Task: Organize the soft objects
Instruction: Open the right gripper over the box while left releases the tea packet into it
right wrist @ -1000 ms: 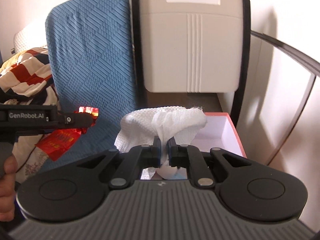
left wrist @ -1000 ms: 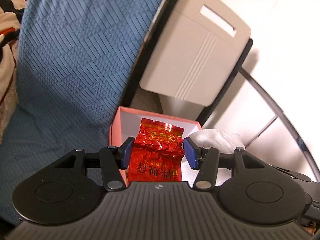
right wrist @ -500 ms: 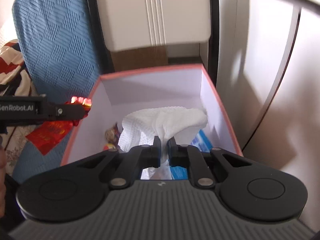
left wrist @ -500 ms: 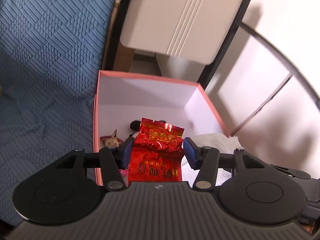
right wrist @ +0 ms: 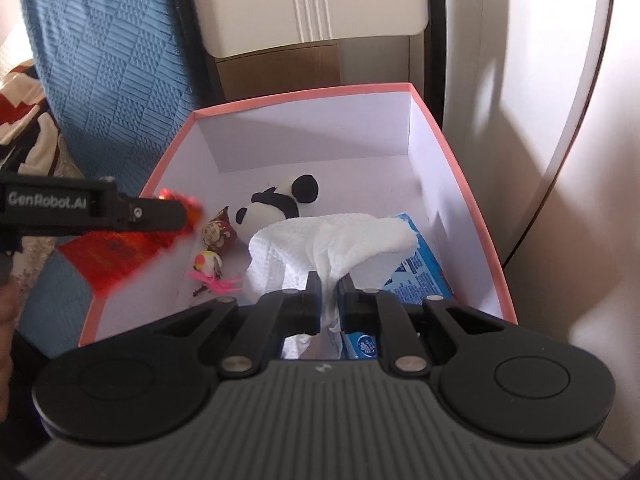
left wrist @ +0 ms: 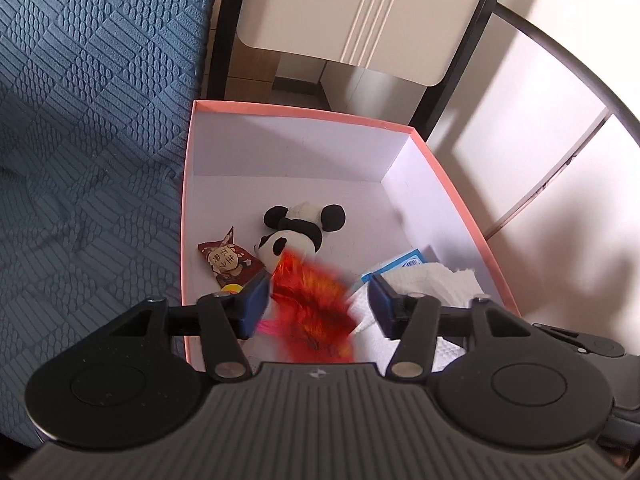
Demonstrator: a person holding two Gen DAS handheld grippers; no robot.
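I let my left tool (left wrist: 316, 304) spread so the red packet (left wrist: 310, 304) dropped into the pink box (left wrist: 304, 110); my right tool (right wrist: 329, 298), loosening, still pinched the white tissue (right wrist: 332, 236) above it.

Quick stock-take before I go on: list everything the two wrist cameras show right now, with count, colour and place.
box: 1, pink rim, white inside, open, beside the blue cushion
panda plush: 1, black and white, on the box floor
snack packet: 1, dark red, left of the panda plush
small toy: 1, yellow with pink strands, near left of the box floor
tissue pack: 1, blue, right side of the box floor
paper towel: 1, white, draped over the tissue pack
red foil packet: 1, red, blurred, between the left jaws
blue cushion: 1, left of the box
white panel: 1, behind the box
left gripper: black, jaws opening
right gripper: black, jaws opening, paper towel between them
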